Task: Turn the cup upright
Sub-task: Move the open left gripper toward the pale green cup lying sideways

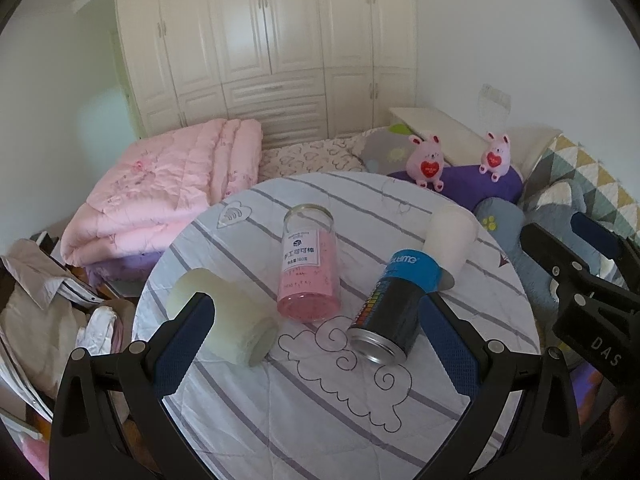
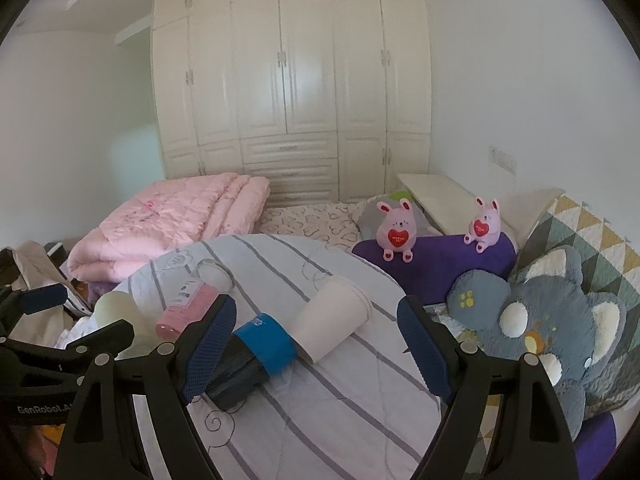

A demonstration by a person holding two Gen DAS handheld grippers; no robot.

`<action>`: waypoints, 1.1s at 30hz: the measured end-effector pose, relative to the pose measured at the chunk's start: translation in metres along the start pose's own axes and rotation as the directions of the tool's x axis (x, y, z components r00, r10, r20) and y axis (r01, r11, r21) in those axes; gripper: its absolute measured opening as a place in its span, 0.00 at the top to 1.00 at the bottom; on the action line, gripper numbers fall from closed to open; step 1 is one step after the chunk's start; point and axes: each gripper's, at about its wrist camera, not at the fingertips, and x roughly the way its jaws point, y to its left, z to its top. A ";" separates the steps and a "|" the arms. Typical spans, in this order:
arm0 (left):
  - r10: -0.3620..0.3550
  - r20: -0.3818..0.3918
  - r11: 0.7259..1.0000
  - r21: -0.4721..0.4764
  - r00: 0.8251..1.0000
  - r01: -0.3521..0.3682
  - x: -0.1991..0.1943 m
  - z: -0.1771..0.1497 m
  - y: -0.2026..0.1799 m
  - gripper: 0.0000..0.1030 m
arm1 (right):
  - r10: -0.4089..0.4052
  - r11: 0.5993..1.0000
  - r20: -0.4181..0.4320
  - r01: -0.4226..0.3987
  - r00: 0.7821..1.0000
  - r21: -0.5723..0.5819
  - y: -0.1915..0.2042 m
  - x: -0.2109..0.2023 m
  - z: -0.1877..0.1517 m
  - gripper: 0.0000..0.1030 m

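Observation:
Several cups lie on their sides on a round table (image 1: pixel 320 400) with a striped cloth. A pale green frosted cup (image 1: pixel 224 316) lies at the left, by my left gripper's left finger. A clear jar with pink filling (image 1: pixel 310 268) lies in the middle. A black and blue can (image 1: pixel 396 304) lies right of it. A white paper cup (image 1: pixel 450 240) lies at the far right, also in the right wrist view (image 2: pixel 334 318). My left gripper (image 1: pixel 316 340) is open above the table. My right gripper (image 2: pixel 316 344) is open, with the white cup and can (image 2: pixel 256 352) between its fingers' lines.
A folded pink quilt (image 1: pixel 168 192) lies on the bed to the left. Two pink plush rabbits (image 1: pixel 426 160) sit on a purple cushion behind the table. A grey-blue plush (image 2: pixel 548 320) lies to the right. Clothes (image 1: pixel 40 312) are piled at the left.

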 end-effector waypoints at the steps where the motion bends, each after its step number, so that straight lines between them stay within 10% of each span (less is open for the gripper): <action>1: 0.000 -0.005 1.000 -0.003 1.000 0.000 0.002 0.000 0.001 0.00 | 0.000 1.000 -0.004 0.000 1.000 0.002 -0.001 0.001 0.000 0.19; 16: 0.070 -0.069 0.991 -0.108 0.995 -0.077 0.023 0.003 0.042 0.00 | 0.057 0.998 -0.064 -0.057 0.996 0.001 0.013 0.035 0.000 0.19; 33: 0.012 -0.276 0.919 -0.375 0.961 -0.120 0.091 -0.012 0.119 0.00 | 0.143 0.983 -0.113 -0.155 0.983 -0.103 0.079 0.085 0.011 0.19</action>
